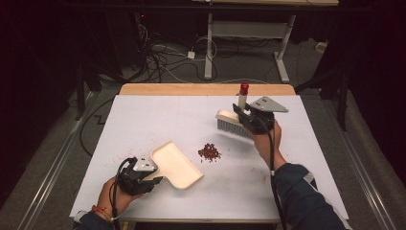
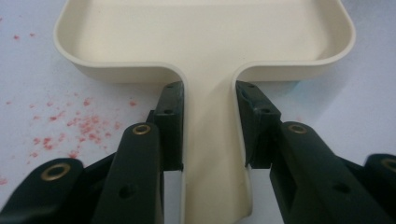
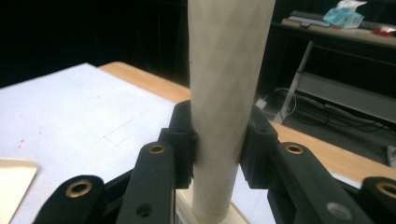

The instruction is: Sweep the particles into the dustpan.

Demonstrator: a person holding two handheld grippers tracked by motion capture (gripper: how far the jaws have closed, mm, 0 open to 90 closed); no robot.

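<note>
In the high view we see our left tongs [image 1: 143,176] at the lower left of the frame, clamped on the handle of a cream dustpan [image 1: 174,164] that lies flat on the white bench [image 1: 143,120], its open tray pointing toward the upper left. In the left gripper view the dustpan [image 2: 205,42] fills the upper part of the picture and its handle runs down the middle, with the left tongs [image 2: 209,116] pressing on it from both sides. Fine red specks [image 2: 79,126] dot the bench at the left of that view

Just right of the dustpan, near the middle of the high view, sits a small heap of dark red crumbs [image 1: 209,152], apart from the pan's edge

At the upper right of the high view our right tongs [image 1: 246,115] hold a cream brush [image 1: 232,123] by its upright handle, which ends in a red tip [image 1: 244,88]; the grey bristles point down and toward the left, above and to the right of the heap. In the right gripper view the right tongs [image 3: 218,140] grip the pale round handle [image 3: 224,93] on both sides, and a corner of the dustpan [image 3: 14,179] shows at the lower left
</note>
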